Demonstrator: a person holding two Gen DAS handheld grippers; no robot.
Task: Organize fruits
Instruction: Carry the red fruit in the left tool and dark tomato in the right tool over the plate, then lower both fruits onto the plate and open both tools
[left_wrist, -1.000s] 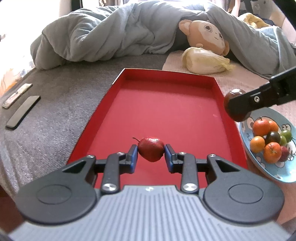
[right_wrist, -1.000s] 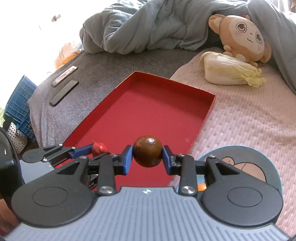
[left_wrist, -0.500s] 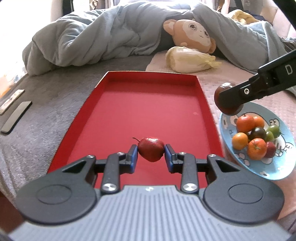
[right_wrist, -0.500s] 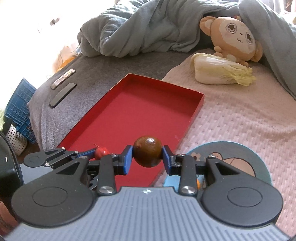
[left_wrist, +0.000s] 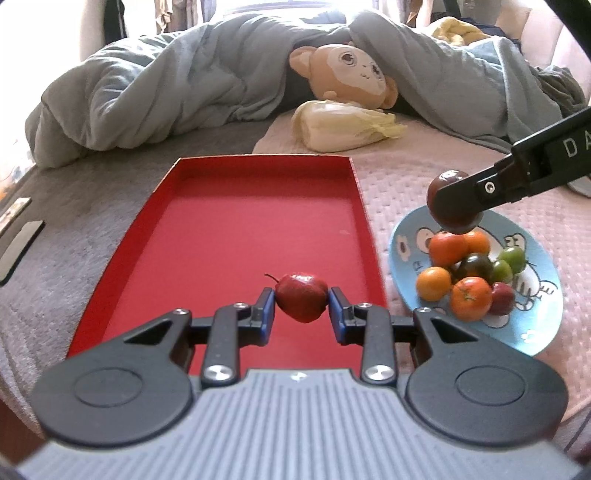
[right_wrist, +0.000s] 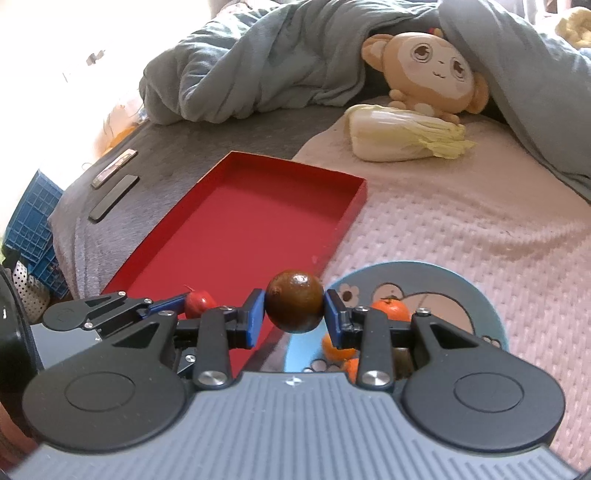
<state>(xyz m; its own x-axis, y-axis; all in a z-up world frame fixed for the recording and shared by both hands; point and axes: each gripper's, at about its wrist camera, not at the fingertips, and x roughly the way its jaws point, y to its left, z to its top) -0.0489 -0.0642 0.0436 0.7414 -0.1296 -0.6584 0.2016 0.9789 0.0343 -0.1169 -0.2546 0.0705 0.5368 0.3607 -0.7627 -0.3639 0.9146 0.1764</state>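
My left gripper (left_wrist: 302, 303) is shut on a small red apple-like fruit (left_wrist: 302, 301) with a stem, held above the near end of an empty red tray (left_wrist: 255, 221). My right gripper (right_wrist: 294, 313) is shut on a round dark brown fruit (right_wrist: 294, 301), held above the left edge of a blue cartoon plate (right_wrist: 476, 295). In the left wrist view the brown fruit (left_wrist: 452, 218) hangs over the plate (left_wrist: 535, 325), which holds several orange, green, dark and red fruits (left_wrist: 471, 297). The red tray (right_wrist: 240, 225) lies left of the plate.
A napa cabbage (left_wrist: 343, 125) and a monkey plush (left_wrist: 343, 77) lie beyond the tray, with a grey duvet (left_wrist: 166, 96) behind. A dark phone (right_wrist: 112, 201) and a remote (right_wrist: 114, 168) lie on the grey blanket to the left. A blue crate (right_wrist: 31, 225) stands off the bed's left edge.
Both grippers have shifted right, each keeping its fruit. The brown fruit went from beside the tray's right wall to above the plate's far edge.
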